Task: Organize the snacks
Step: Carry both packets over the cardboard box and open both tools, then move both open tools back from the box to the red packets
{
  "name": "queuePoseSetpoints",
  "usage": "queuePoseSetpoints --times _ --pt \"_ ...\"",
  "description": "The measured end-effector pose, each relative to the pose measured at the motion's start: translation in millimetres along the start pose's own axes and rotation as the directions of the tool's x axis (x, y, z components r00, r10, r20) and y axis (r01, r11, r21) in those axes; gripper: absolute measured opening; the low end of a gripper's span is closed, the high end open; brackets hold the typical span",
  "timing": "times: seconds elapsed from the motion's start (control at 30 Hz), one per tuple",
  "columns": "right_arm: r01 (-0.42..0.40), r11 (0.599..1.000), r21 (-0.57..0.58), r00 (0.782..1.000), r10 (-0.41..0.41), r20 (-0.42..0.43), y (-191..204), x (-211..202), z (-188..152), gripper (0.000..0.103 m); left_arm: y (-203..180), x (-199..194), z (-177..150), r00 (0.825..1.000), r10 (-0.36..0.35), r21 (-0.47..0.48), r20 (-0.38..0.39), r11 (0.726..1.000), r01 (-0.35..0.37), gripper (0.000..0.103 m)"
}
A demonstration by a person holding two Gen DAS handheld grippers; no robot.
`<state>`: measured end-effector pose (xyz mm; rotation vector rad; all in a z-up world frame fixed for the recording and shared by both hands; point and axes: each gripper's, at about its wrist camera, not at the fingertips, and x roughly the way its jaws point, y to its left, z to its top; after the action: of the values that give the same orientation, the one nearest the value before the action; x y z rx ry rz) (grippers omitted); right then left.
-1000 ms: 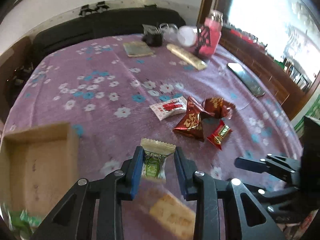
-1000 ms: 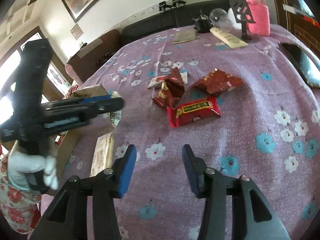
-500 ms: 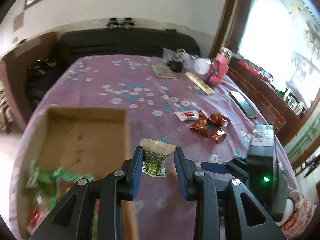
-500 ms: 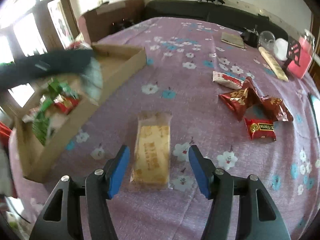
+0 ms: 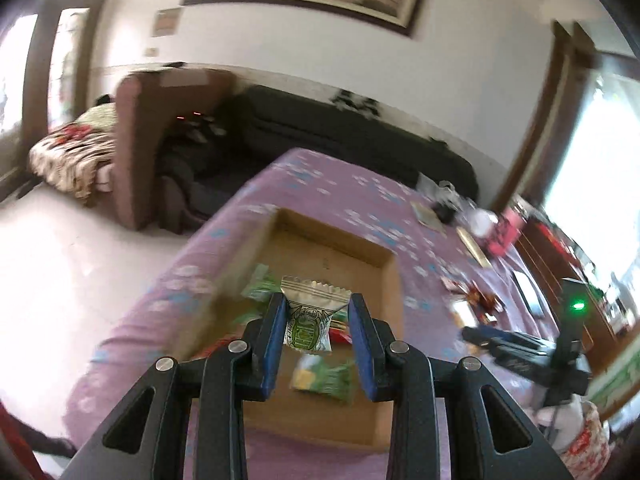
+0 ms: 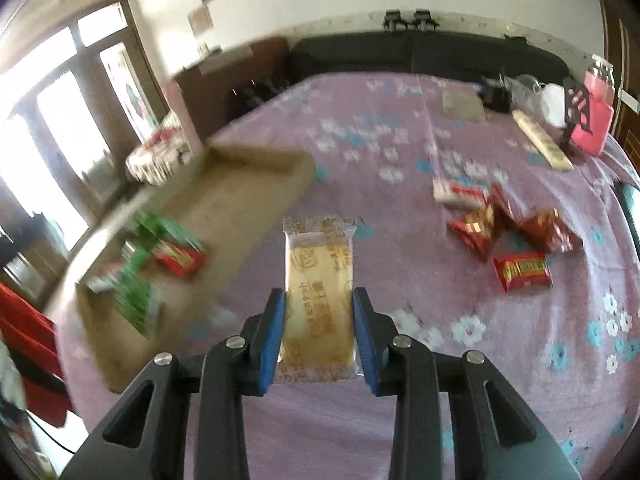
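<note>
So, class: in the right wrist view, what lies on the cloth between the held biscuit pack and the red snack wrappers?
Only bare flowered cloth lies between biscuit pack and red wrappers.

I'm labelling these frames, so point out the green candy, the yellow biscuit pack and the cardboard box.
green candy (image 5: 308,326), left wrist view, on its printed front.
yellow biscuit pack (image 6: 320,280), right wrist view, middle of the wrapper.
cardboard box (image 5: 390,292), left wrist view, on its right wall.

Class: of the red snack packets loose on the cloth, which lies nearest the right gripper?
The flat rectangular red packet with the yellow label; the crumpled ones lie farther off.
</note>
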<state>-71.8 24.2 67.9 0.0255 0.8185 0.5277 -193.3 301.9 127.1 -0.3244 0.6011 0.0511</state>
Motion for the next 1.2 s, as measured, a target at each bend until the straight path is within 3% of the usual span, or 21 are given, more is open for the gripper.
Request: queuePoseSetpoints --times 0.17,0.43,0.63,0.8,0.87,0.9,1.07,1.13,1.2 --pt "-0.036 0.995 -0.097 0.999 0.038 0.019 52 -2 16 0.033 23 4 -2 1.0 0.01 -0.061 0.017 0.998 -0.009 0.033" --pt "-0.078 0.983 -0.166 0.997 0.077 -0.012 106 24 32 0.033 30 52 -3 0.998 -0.016 -0.101 -0.058 0.995 0.01 0.033" --pt "-0.026 0.977 -0.213 0.995 0.006 -0.095 129 72 31 0.033 36 74 -19 0.991 0.008 -0.112 -0.133 0.993 -0.023 0.033" --pt "0.031 0.977 -0.21 0.99 -0.059 -0.13 131 100 26 0.033 38 81 -30 0.984 0.07 -0.102 -0.163 0.991 -0.088 0.034" --pt "0.035 0.977 -0.208 0.986 -0.067 -0.15 127 108 26 0.034 35 77 -30 0.984 0.091 -0.093 -0.153 0.99 -0.106 0.042" --pt "0.032 0.979 -0.203 0.987 -0.063 -0.15 127 110 26 0.035 34 75 -30 0.984 0.102 -0.084 -0.145 0.99 -0.115 0.052" --pt "0.071 0.972 -0.223 0.993 -0.091 -0.08 132 89 31 0.04 18 56 -24 0.974 0.214 0.005 -0.078 0.977 -0.215 0.072" --pt "0.1 0.967 -0.232 0.994 -0.108 -0.019 138 69 34 0.046 11 46 -23 0.96 0.279 0.036 -0.023 0.96 -0.278 0.083" --pt "0.133 0.962 -0.239 0.991 -0.129 0.031 143 53 34 0.055 4 37 -21 0.934 0.358 0.063 0.025 0.931 -0.358 0.089"
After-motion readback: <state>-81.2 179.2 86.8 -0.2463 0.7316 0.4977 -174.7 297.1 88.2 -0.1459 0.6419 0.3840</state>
